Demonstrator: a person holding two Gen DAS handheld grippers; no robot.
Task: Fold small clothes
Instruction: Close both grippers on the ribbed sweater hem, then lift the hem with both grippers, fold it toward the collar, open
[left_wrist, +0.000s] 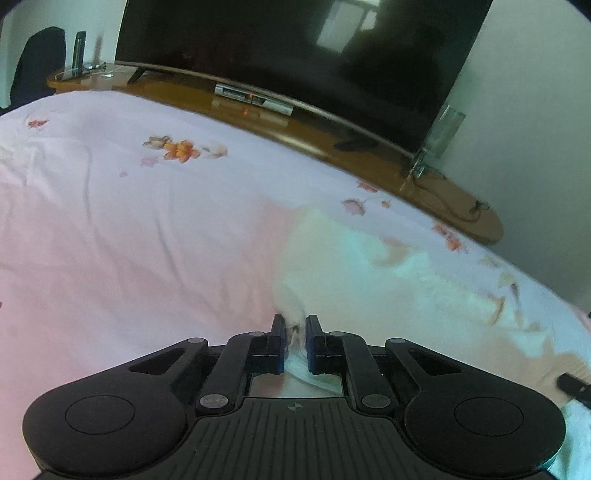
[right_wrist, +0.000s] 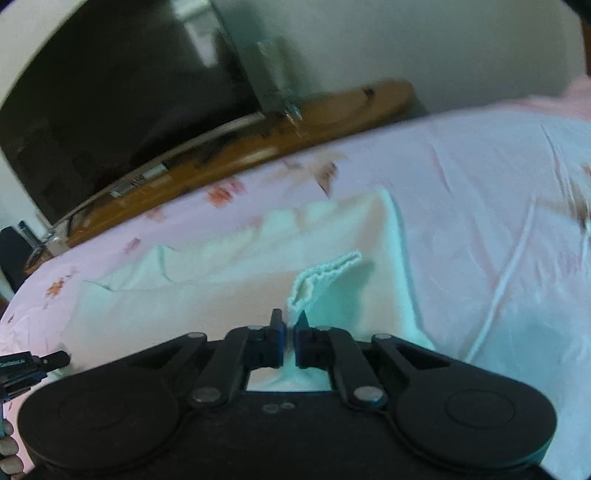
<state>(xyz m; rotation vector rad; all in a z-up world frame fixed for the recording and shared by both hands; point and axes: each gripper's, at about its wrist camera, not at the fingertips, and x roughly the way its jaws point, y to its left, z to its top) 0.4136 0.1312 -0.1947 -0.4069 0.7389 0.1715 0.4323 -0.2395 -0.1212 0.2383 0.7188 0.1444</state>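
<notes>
A small white garment (left_wrist: 369, 273) lies spread on the pink floral bedsheet (left_wrist: 129, 229). My left gripper (left_wrist: 295, 325) is shut on the garment's near left edge, with white cloth bunched between its pads. In the right wrist view the same white garment (right_wrist: 229, 280) stretches leftward, and my right gripper (right_wrist: 290, 321) is shut on its ribbed hem (right_wrist: 325, 273), which stands up in a fold just beyond the fingertips. The left gripper's fingers (right_wrist: 40, 363) show at the far left edge of that view.
A wooden TV bench (left_wrist: 258, 110) runs along the far side of the bed, carrying a large dark television (left_wrist: 295, 44) and a silver box (left_wrist: 255, 98). A dark chair (left_wrist: 37, 62) stands at far left. Cables (left_wrist: 461, 206) lie on the bench's right end.
</notes>
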